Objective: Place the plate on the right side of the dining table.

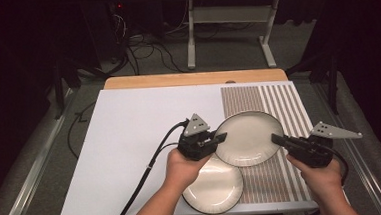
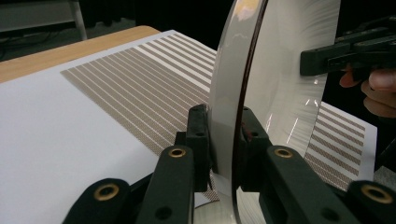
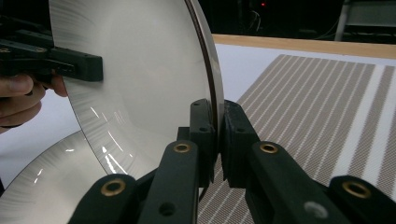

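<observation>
A white plate with a dark rim [image 1: 249,136] is held above the table between both grippers. My left gripper [image 1: 220,137] is shut on its left rim; in the left gripper view the plate [image 2: 275,79] stands edge-on between the pads [image 2: 198,135]. My right gripper [image 1: 276,140] is shut on the right rim, and in the right gripper view the plate [image 3: 140,74] is clamped the same way. A second plate [image 1: 214,183] of the same kind lies flat near the table's front edge, partly under the held one, and shows as well in the right gripper view [image 3: 42,182].
A white sheet [image 1: 130,141] covers the table, with a brown striped mat [image 1: 283,107] along its right side. The wooden table edge [image 1: 192,79] shows at the back. Beyond it stand a metal frame [image 1: 229,30] and loose cables on the floor.
</observation>
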Available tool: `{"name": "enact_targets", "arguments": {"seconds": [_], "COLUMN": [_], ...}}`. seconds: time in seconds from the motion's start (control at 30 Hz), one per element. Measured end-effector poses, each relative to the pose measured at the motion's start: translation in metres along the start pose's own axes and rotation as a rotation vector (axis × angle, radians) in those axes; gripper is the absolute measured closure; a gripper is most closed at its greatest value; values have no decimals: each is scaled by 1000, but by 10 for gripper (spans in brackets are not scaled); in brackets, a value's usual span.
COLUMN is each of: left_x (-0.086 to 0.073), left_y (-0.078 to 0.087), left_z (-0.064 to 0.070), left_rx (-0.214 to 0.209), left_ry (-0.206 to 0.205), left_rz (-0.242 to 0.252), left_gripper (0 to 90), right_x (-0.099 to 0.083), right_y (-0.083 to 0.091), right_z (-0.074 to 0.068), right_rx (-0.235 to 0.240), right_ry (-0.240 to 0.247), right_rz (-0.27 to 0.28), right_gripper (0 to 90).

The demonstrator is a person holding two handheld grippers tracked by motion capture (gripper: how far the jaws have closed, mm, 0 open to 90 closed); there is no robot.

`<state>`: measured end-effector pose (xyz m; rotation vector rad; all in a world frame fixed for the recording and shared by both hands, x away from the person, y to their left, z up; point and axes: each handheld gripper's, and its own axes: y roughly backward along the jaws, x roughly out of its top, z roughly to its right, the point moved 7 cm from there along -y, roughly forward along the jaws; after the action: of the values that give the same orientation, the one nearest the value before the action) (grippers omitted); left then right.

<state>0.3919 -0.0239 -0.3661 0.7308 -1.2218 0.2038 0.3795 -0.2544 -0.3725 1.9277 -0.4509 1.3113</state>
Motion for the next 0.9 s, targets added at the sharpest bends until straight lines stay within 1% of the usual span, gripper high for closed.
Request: {"name": "enact_targets", "arguments": {"seconds": [0.17, 0.27, 0.33, 0.43, 0.5, 0.57, 0.7, 0.8, 0.83, 0.9], "left_x": [4, 5, 6, 6, 7, 8, 9, 8, 8, 6], "left_y": [-16, -27, -32, -41, -46, -52, -63, -71, -73, -77], "left_z": [4, 7, 9, 11, 12, 13, 14, 14, 14, 14], "left_rx": [-9, -8, -12, -19, -20, -21, -25, -26, -26, -28], "left_ry": [-11, -20, -22, -25, -29, -26, -12, -2, 1, 11], "left_rz": [-21, -33, -36, -49, -58, -63, -59, -68, -71, -79], "left_gripper": [783, 778, 776, 775, 773, 769, 762, 759, 758, 756], "right_x": [-3, -6, -8, -12, -14, -16, -17, -19, -20, -22], "right_y": [10, 15, 17, 22, 24, 26, 30, 32, 32, 32], "right_z": [12, 19, 22, 28, 32, 36, 43, 48, 50, 53], "right_rx": [-31, -51, -61, -69, -78, -89, -113, -128, -129, -134], "right_ry": [-15, -18, -22, -42, -44, -46, -52, -63, -75, -75], "right_rz": [3, 11, 13, 18, 19, 23, 30, 31, 31, 29], "right_gripper": [866, 866, 867, 867, 867, 867, 867, 868, 867, 867]}}
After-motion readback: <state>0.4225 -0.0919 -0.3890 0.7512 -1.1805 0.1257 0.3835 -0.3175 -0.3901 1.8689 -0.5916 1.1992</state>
